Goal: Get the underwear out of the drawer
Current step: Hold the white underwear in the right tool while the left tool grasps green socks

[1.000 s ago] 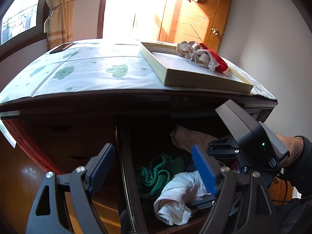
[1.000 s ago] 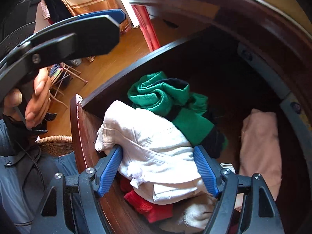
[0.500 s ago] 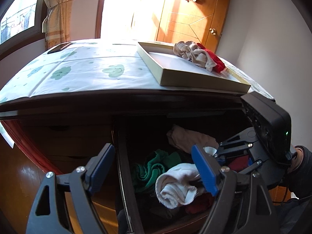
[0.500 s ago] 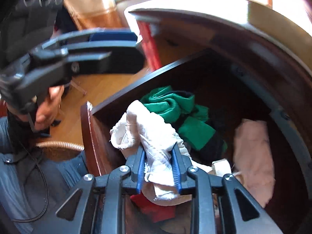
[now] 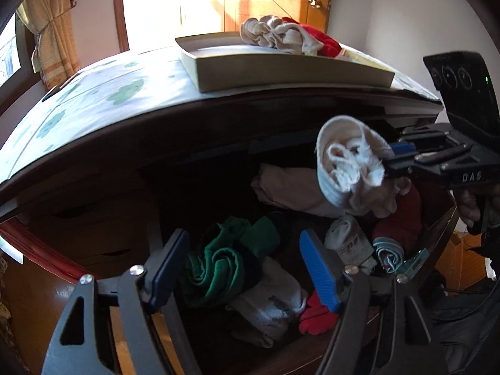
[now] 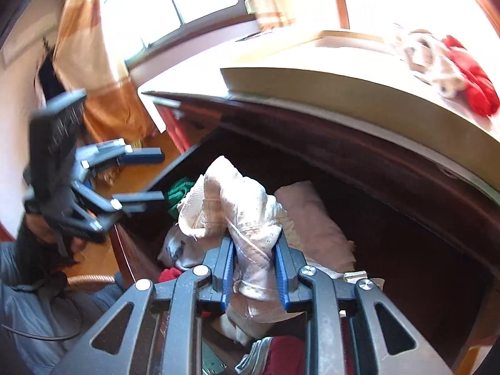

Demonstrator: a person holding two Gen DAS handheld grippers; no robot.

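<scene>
My right gripper (image 6: 253, 268) is shut on a rolled white underwear (image 6: 237, 209) and holds it above the open drawer (image 6: 406, 250); it also shows in the left wrist view (image 5: 347, 168), with the right gripper (image 5: 397, 156) at its right. My left gripper (image 5: 243, 265) is open and empty over the drawer's front left, above a green garment (image 5: 225, 265). The drawer (image 5: 437, 240) holds several more rolled garments: pink (image 5: 281, 187), grey (image 5: 268, 306), red (image 5: 315, 318).
A shallow beige tray (image 5: 281, 72) on the dresser top holds a cream and a red garment (image 5: 287, 37). The dresser top has a cloth with green prints (image 5: 93, 100). A wooden door stands behind. The left gripper (image 6: 125, 181) shows at the left of the right wrist view.
My right gripper closed on the white underwear in the drawer and lifted it up out of the pile. My left gripper stayed open and moved closer over the drawer.
</scene>
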